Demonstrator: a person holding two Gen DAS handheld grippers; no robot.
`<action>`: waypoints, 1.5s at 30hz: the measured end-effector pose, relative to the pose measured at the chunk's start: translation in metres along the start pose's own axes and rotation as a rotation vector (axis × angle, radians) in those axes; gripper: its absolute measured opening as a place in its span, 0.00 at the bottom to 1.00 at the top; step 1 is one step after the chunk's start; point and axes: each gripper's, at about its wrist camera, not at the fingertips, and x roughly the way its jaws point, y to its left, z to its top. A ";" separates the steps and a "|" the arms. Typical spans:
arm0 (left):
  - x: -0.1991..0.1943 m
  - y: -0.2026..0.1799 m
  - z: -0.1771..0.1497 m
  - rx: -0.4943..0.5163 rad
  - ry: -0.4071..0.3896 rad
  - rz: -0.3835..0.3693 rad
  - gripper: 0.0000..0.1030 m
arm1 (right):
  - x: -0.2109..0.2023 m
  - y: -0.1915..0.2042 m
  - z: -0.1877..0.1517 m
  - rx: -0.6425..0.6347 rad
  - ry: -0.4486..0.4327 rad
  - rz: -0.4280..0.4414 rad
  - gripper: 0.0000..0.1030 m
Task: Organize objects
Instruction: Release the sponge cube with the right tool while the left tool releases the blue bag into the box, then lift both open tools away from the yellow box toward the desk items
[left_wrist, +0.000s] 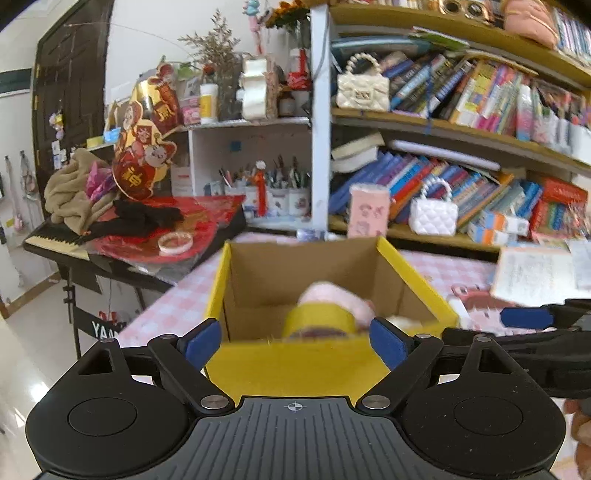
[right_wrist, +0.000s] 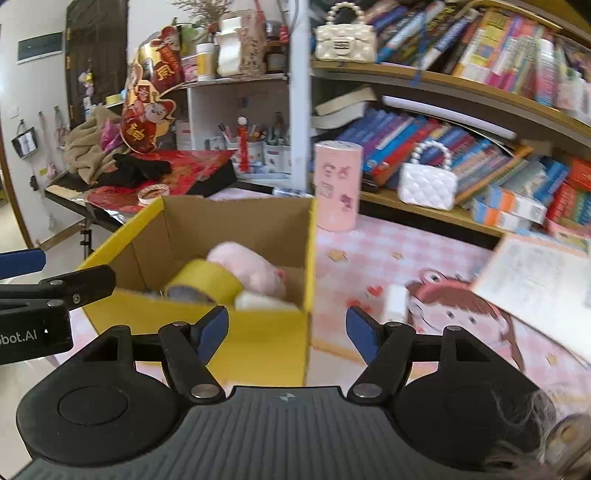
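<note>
Left gripper (left_wrist: 295, 341) hangs wide open and empty before the yellow box (left_wrist: 295, 363), where the yellow tape roll (left_wrist: 319, 319) leans on the pink plush toy (left_wrist: 338, 295), while the right gripper (right_wrist: 286, 330), also parted and empty, straddles the box's right corner on the pink checked tablecloth (right_wrist: 388, 254).

left wrist: behind its fingers, tilted down, close to yellow box (left_wrist: 295, 363) | right wrist: same tilt, further right, box (right_wrist: 258, 343) at left | shared: box, bookshelf (left_wrist: 461, 125), pink tablecloth (right_wrist: 369, 258)
</note>
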 end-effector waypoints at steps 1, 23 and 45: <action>-0.002 -0.001 -0.004 0.001 0.011 -0.009 0.87 | -0.006 -0.001 -0.006 0.006 0.005 -0.010 0.67; -0.049 -0.043 -0.083 0.125 0.157 -0.145 0.87 | -0.085 -0.013 -0.116 0.164 0.143 -0.217 0.70; 0.002 -0.142 -0.073 0.162 0.226 -0.239 0.88 | -0.064 -0.111 -0.128 0.217 0.259 -0.292 0.73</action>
